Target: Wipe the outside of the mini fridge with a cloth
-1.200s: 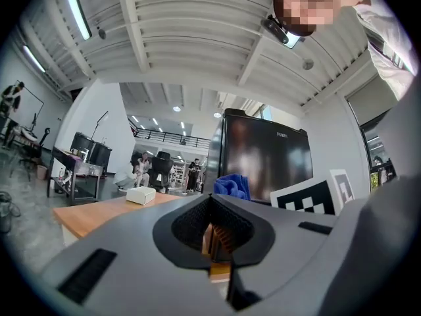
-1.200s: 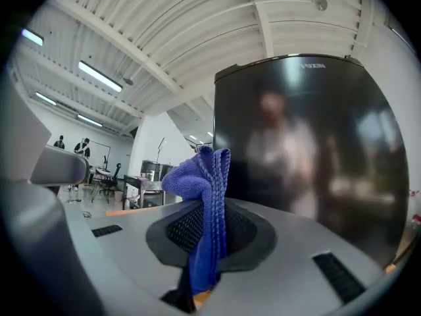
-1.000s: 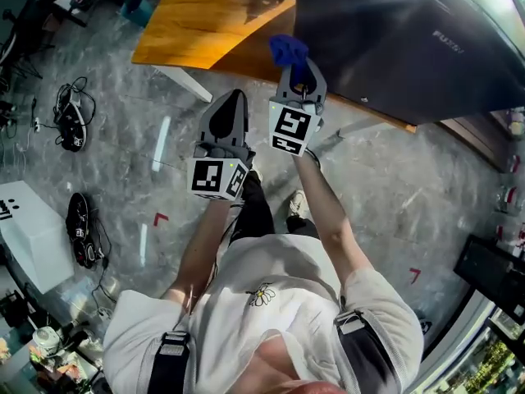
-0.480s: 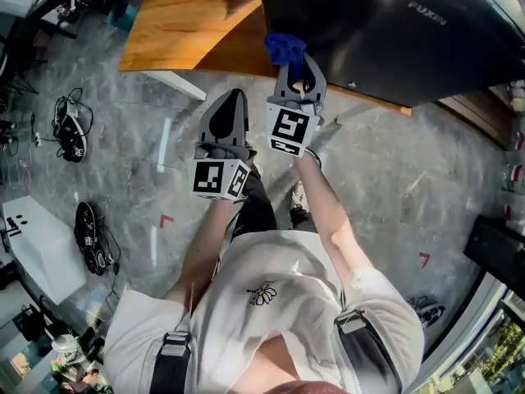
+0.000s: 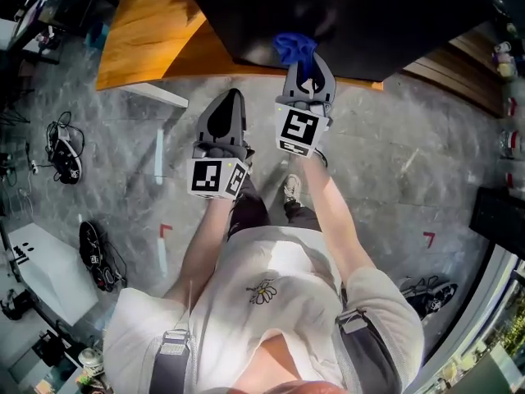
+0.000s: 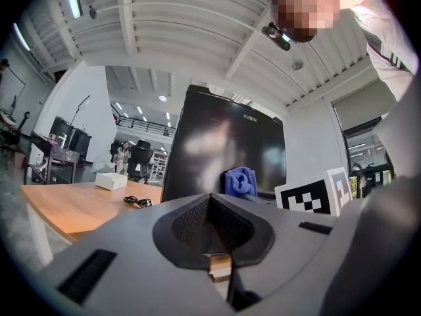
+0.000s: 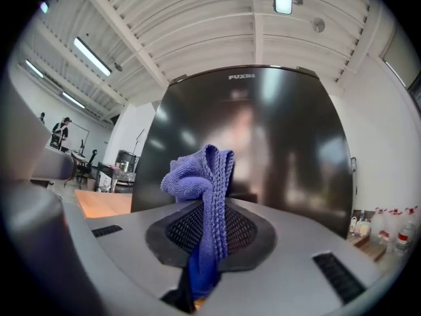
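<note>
Since a second ago the glossy black mini fridge [image 5: 328,11] has slid left across the top of the head view. The right tongs [image 5: 301,61], which then pointed at its left edge beside the wood, now face its dark front.

Head view: fridge on the orange-brown wooden counter [image 5: 152,35]. Right tongs raised ahead of the left tongs [image 5: 231,98], which hang lower and nearer the body over the grey marbled floor [image 5: 394,162]. A crumpled blue terry cloth [image 5: 294,46] sticks out past the right tips and overlaps the fridge's lower edge. Contact with the door cannot be told from here.

Right gripper view: tongs [image 7: 205,224] clamped tight on the cloth [image 7: 200,176], which stands up in a folded bunch between the pads. The whole fridge door [image 7: 283,143] shows beyond it, lettering at the top, so the cloth looks short of the surface.

Left gripper view: tongs [image 6: 212,221] pressed together with nothing between them. This view alone shows the counter top [image 6: 72,206] beside the fridge [image 6: 204,143], carrying a small white box [image 6: 110,181] and a coiled black cable [image 6: 137,201]. It also catches the cloth [image 6: 240,181] side-on before the door.
</note>
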A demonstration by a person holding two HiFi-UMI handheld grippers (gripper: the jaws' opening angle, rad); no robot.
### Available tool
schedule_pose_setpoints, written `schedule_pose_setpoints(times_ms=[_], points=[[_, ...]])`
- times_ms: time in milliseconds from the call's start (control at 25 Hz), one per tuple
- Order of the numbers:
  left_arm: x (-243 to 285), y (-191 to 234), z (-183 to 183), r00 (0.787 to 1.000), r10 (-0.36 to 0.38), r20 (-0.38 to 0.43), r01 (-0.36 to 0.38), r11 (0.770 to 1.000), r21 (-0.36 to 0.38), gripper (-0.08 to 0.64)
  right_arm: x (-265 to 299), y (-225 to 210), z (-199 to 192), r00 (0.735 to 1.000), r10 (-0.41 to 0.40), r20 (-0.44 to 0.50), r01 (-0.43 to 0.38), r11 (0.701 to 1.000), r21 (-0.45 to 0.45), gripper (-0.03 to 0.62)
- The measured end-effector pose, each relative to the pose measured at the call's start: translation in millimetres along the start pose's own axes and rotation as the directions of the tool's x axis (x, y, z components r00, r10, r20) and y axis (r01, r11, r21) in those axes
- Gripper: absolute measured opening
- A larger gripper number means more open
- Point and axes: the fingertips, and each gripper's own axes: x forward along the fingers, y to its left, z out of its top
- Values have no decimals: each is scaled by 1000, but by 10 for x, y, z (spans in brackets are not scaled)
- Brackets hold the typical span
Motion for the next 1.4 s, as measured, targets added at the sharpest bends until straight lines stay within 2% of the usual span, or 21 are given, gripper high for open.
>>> schedule_pose_setpoints(times_ms=[320, 520, 920, 1160, 1400], points=[[123, -499, -134, 999, -41, -20, 41, 999, -1, 5, -190, -942, -125, 994, -110, -8, 109, 994, -24, 61], [169, -689, -170, 998, -46, -32, 46, 999, 3, 5, -308, -1497, -222, 981, -194, -14, 194, 980, -40, 61], [246, -841, -250, 996, -68, -54, 69, 998, 14, 5, -438, -2229, -369, 946, -324, -25, 323, 945, -42, 61], [318, -945, -294, 993, -96, -68, 97, 995, 21, 5, -473, -2513, -423, 929, -370, -26, 368, 928, -55, 61], [341, -974, -351, 991, -110, -80, 112, 993, 25, 5, -485, -2871, -544, 895, -442, -58, 441, 897, -35, 61]])
